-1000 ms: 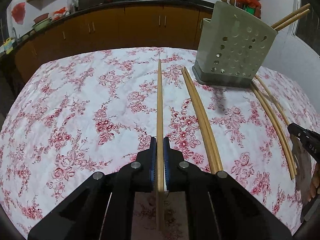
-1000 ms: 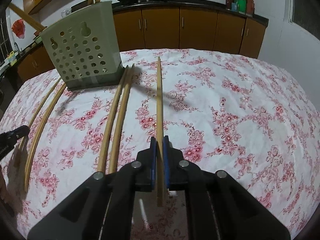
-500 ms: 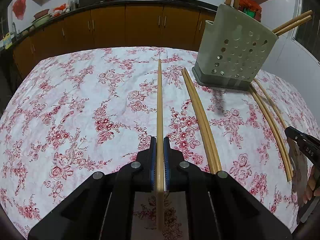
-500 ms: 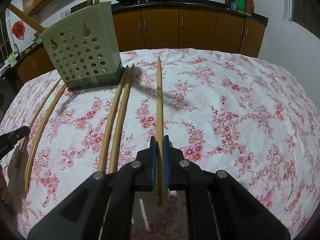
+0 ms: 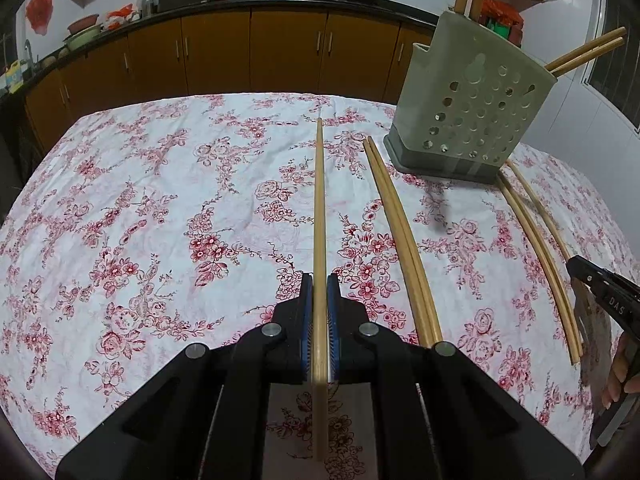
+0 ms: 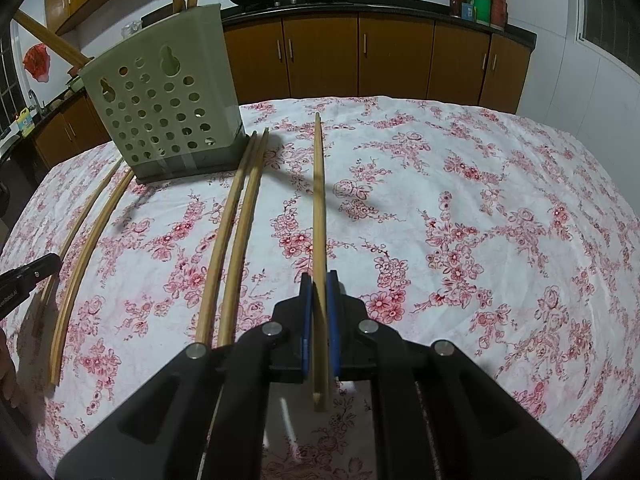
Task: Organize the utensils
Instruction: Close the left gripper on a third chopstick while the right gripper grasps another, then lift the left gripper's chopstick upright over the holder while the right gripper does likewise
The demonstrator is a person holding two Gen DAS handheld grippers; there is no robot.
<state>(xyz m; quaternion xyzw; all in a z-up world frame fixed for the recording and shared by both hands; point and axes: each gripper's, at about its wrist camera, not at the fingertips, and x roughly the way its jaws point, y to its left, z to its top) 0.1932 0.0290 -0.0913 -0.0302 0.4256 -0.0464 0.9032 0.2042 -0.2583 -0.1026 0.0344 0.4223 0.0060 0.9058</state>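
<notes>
Left wrist view: the left gripper (image 5: 319, 292) is clamped on a chopstick (image 5: 319, 208) that points toward the far edge of the floral table (image 5: 140, 208); a loose pair (image 5: 400, 232) lies just right of it, and the green holder (image 5: 468, 120) stands near the far right corner. Only this view shows the right gripper's side (image 5: 600, 292) at the right edge. Right wrist view: the right gripper (image 6: 319, 292) pinches its own chopstick (image 6: 318, 200), with the pair (image 6: 236, 232) and holder (image 6: 168, 104) to its left.

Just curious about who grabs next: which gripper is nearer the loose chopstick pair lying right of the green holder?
Right. That chopstick pair lies just left of the right gripper; the left gripper sits farther off, beyond the other loose pair.
</notes>
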